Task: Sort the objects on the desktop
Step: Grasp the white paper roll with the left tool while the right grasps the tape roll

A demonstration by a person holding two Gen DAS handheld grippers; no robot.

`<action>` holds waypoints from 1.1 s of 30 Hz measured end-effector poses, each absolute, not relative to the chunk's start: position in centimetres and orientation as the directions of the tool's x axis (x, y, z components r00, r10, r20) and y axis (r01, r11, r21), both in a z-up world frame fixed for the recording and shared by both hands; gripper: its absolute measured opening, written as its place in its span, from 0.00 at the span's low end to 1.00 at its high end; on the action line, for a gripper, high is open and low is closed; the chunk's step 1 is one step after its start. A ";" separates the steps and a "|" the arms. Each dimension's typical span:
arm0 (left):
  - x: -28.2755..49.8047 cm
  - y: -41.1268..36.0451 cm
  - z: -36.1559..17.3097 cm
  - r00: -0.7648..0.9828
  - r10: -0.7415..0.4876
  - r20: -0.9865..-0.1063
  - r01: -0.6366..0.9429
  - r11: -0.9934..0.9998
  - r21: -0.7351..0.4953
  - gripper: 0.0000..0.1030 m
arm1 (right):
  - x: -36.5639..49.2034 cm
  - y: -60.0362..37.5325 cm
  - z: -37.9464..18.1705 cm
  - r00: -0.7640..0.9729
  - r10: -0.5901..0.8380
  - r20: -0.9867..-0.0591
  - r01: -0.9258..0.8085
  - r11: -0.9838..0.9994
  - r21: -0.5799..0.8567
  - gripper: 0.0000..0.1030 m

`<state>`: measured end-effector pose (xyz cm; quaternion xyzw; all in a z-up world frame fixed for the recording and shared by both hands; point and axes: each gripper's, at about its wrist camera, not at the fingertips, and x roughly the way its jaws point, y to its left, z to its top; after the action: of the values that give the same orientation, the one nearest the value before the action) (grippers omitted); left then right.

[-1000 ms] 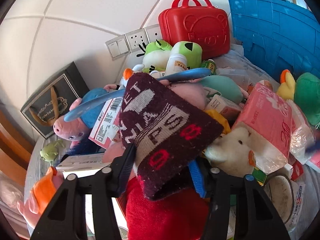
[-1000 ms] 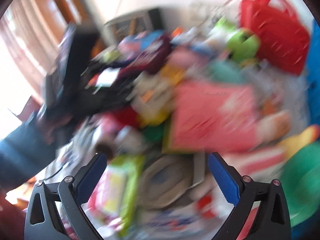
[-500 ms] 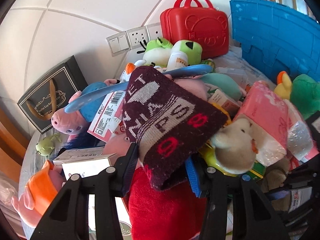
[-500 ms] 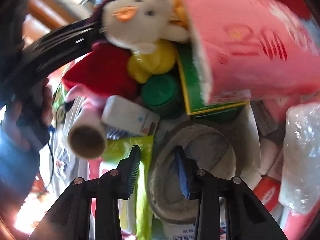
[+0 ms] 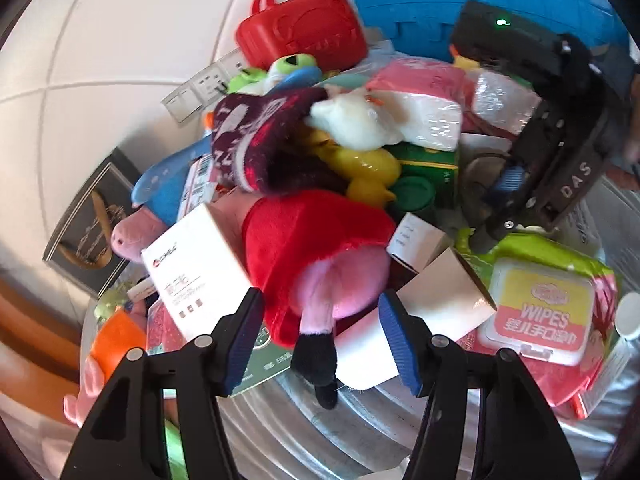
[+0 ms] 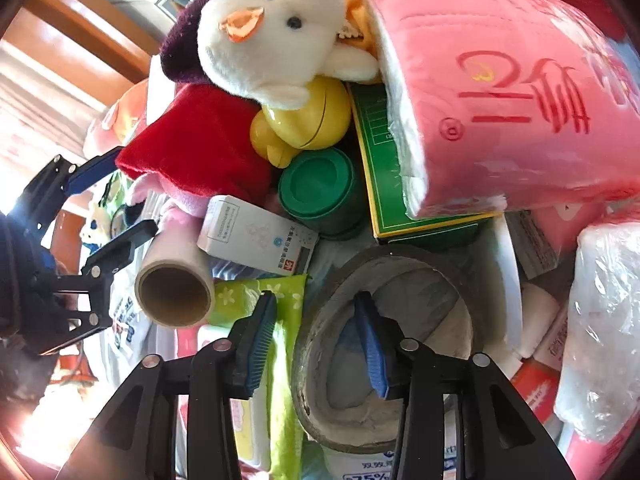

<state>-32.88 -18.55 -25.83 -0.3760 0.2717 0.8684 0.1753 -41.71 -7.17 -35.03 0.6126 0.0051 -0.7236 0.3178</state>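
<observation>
Right hand-held gripper [image 6: 316,332]: I see its blue-padded fingers [image 6: 260,332] straddling the near wall of the grey tape roll [image 6: 384,360], one finger outside the ring, the other inside the hole. The gap is narrow; I cannot tell whether the pads press the wall.
Left hand-held gripper [image 5: 320,344]: its jaws stand wide, holding nothing. The pink leg and black foot of a plush in a red dress [image 5: 312,248] hang between the fingers without touching them that I can see.
Grey tape roll: it lies flat low in the pile, just beside a green wipes pack [image 6: 276,320] and under the edge of a green-and-yellow box [image 6: 384,184].
Near the right hand-held gripper: a cardboard-cored roll of clear film [image 6: 176,292], a white medicine box [image 6: 256,240] and a dark green jar [image 6: 320,188].
Higher in the pile: a yellow duck [image 6: 304,120], a white plush mouse [image 6: 272,40] and a pink tissue pack [image 6: 500,92] leaning over the box.
Near the left hand-held gripper: a white carton [image 5: 196,268] to the left of the red dress, and a knitted maroon hat [image 5: 256,140] behind it.
Far side: a red toy suitcase [image 5: 304,32] against the white wall, a blue panel [image 5: 460,0] beside it.
</observation>
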 end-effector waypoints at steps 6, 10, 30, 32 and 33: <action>-32.0 -19.5 -24.7 -0.563 0.242 -0.791 -0.685 -0.672 0.282 0.57 | -41.7 -8.2 -34.7 -0.036 -0.430 -0.902 0.474 -0.802 0.364 0.52; -31.3 -18.4 -25.3 -0.469 0.296 -0.832 -0.801 -0.539 0.259 0.57 | -41.9 -8.8 -34.8 -0.030 -0.417 -0.908 0.472 -0.807 0.355 0.52; -30.4 -18.1 -30.0 -0.333 0.357 -0.873 -0.721 -0.693 -0.008 0.49 | -41.2 -10.7 -35.4 -0.107 -0.334 -0.936 0.466 -0.849 0.249 0.25; -29.5 -18.5 -30.1 -0.368 0.341 -0.865 -0.629 -0.776 -0.039 0.49 | -40.9 -9.9 -34.9 -0.117 -0.365 -0.924 0.454 -0.847 0.277 0.16; -28.9 -18.7 -30.2 -0.384 0.332 -0.862 -0.575 -0.816 -0.058 0.49 | -40.6 -9.6 -34.5 -0.133 -0.369 -0.920 0.454 -0.848 0.275 0.14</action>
<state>-28.91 -18.71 -30.19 -0.4816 0.1259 0.8223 0.2756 -40.60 -9.56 -34.50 0.5989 0.0354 -0.7518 0.2736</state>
